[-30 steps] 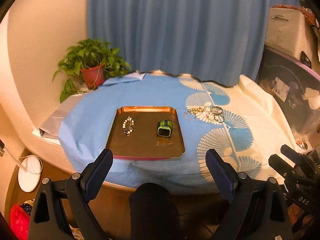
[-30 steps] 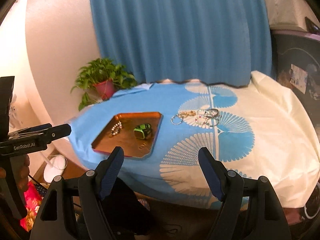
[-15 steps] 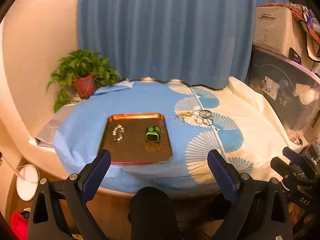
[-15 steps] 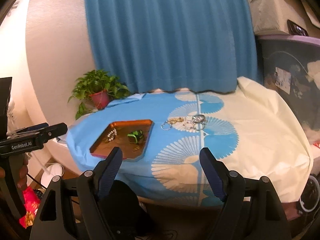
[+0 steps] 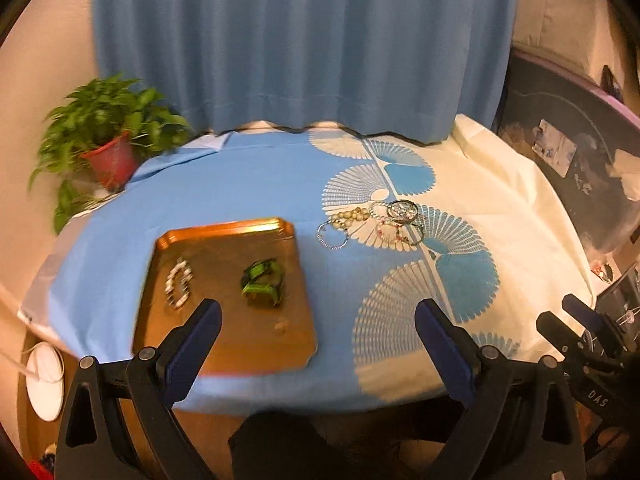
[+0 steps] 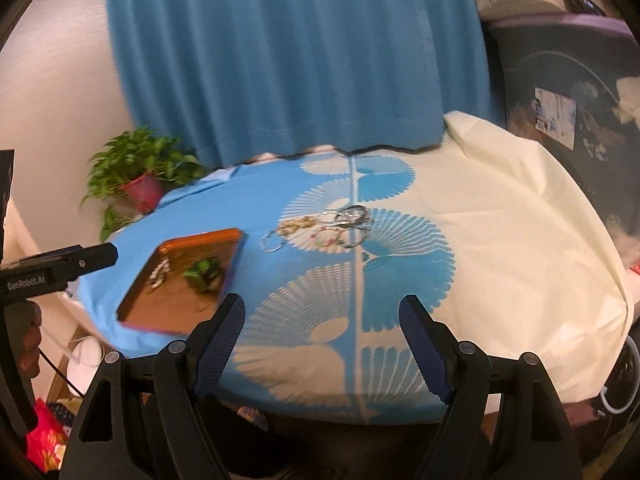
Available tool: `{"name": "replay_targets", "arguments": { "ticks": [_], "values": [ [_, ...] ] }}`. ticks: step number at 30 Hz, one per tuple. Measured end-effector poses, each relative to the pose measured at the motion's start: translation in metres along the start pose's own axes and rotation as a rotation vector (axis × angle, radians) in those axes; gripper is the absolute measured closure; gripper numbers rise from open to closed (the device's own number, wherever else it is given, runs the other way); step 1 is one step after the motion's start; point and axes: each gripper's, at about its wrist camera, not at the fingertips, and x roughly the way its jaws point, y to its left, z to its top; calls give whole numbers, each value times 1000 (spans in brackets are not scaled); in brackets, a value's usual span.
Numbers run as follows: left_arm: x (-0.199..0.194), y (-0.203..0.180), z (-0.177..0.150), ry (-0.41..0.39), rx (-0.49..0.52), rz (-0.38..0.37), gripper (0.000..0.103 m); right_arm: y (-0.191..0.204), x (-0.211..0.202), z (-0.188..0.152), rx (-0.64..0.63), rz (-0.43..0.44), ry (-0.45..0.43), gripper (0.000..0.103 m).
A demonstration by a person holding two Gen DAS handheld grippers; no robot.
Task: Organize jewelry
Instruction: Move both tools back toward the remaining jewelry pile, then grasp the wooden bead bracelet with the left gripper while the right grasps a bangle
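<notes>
Blue curtain hangs behind a table (image 5: 240,208) under a blue and cream cloth. Left wrist view: a tray (image 5: 224,236) lies at 9 o'clock of centre, holding a bead bracelet (image 5: 179,284) and a green watch (image 5: 262,283). A loose pile (image 5: 372,224) of rings and chains waits on the cloth at 1 o'clock of the tray. The left claw (image 5: 318,346) is spread, empty.

Right wrist view: the tray (image 6: 208,240) sits at 9 o'clock, the pile (image 6: 320,226) at 12. The right claw (image 6: 320,344) is spread, empty, short of the pile. I judge two pieces sorted and most left.
</notes>
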Motion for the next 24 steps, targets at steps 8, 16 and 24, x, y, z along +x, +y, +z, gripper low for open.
{"name": "replay_targets", "arguments": {
  "ticks": [8,16,24],
  "values": [
    [108,-14,57,104,84,8,8,-33,96,33,17,-56,64,23],
    [228,-39,95,253,249,-27,8,-52,216,60,19,-85,152,23],
    [321,-44,104,409,294,-10,8,-63,312,65,-33,-130,258,23]
  ]
}}
